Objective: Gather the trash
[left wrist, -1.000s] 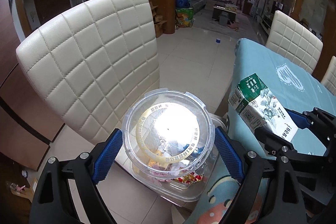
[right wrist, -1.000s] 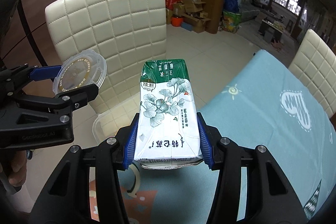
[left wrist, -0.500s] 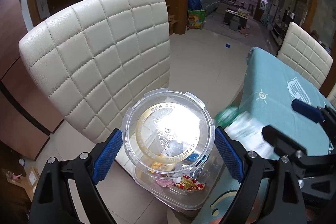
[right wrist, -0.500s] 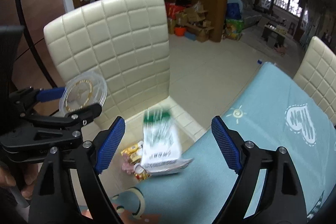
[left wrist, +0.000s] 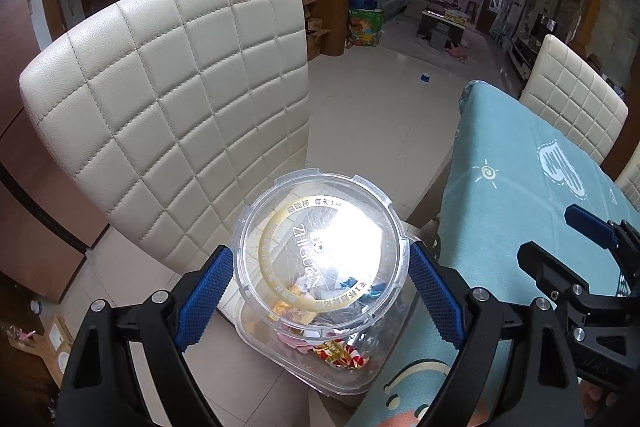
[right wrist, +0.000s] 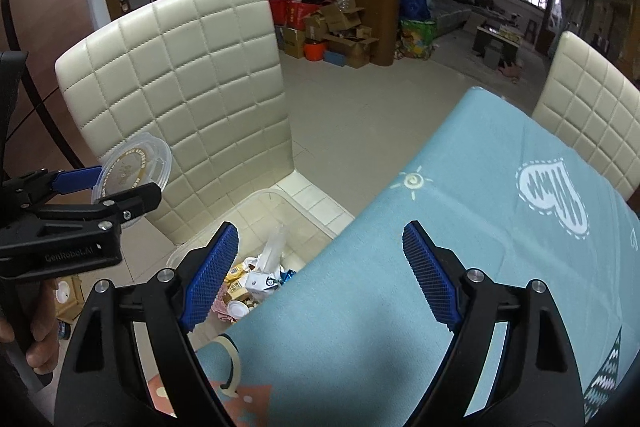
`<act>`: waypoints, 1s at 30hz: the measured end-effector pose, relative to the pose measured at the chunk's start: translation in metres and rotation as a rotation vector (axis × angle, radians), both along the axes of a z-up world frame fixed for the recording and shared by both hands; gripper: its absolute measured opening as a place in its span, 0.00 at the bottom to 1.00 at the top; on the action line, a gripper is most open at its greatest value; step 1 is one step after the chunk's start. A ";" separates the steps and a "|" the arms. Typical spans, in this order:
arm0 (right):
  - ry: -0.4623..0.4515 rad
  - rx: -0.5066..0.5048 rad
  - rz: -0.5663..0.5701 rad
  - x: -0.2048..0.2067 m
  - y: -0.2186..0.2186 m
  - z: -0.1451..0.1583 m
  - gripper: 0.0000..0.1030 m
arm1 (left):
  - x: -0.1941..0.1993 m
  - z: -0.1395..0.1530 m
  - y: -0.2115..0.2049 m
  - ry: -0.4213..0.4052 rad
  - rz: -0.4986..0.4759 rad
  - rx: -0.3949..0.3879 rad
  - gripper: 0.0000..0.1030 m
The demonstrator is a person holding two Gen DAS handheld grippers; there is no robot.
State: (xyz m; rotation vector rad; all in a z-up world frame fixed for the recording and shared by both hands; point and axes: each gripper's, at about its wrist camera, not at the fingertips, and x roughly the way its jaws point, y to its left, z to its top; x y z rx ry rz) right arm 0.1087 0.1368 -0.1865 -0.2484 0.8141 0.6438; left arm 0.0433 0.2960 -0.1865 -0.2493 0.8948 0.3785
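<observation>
My left gripper (left wrist: 316, 287) is shut on a clear round plastic lid (left wrist: 320, 255) with a gold ring, held above a clear plastic bin (left wrist: 352, 375) on the floor by the table edge. The bin holds wrappers and other trash (right wrist: 256, 279). My right gripper (right wrist: 316, 275) is open and empty above the table edge, beside the bin (right wrist: 280, 199). The left gripper with the lid (right wrist: 132, 175) shows at the left of the right wrist view. The right gripper (left wrist: 560, 247) shows at the right of the left wrist view.
A cream quilted chair (left wrist: 168, 115) stands behind the bin. The table has a light blue cloth (right wrist: 460, 267). A second cream chair (right wrist: 592, 107) stands at the far side. Boxes (right wrist: 340, 31) lie on the floor far behind.
My right gripper opened and let go of the green and white tissue pack, which fell toward the bin and is out of sight now. The left gripper kept holding the lid.
</observation>
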 end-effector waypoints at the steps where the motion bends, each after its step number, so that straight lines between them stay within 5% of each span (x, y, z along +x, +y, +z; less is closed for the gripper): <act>1: 0.005 -0.001 -0.009 0.000 -0.003 -0.001 0.82 | 0.001 0.000 -0.001 -0.001 -0.003 -0.001 0.83; 17: 0.000 0.015 -0.085 -0.008 -0.043 0.008 0.83 | 0.000 0.014 -0.019 -0.040 -0.111 -0.074 0.87; 30: -0.064 0.021 -0.143 -0.035 -0.071 0.033 0.83 | -0.012 0.035 -0.044 -0.080 -0.142 -0.012 0.90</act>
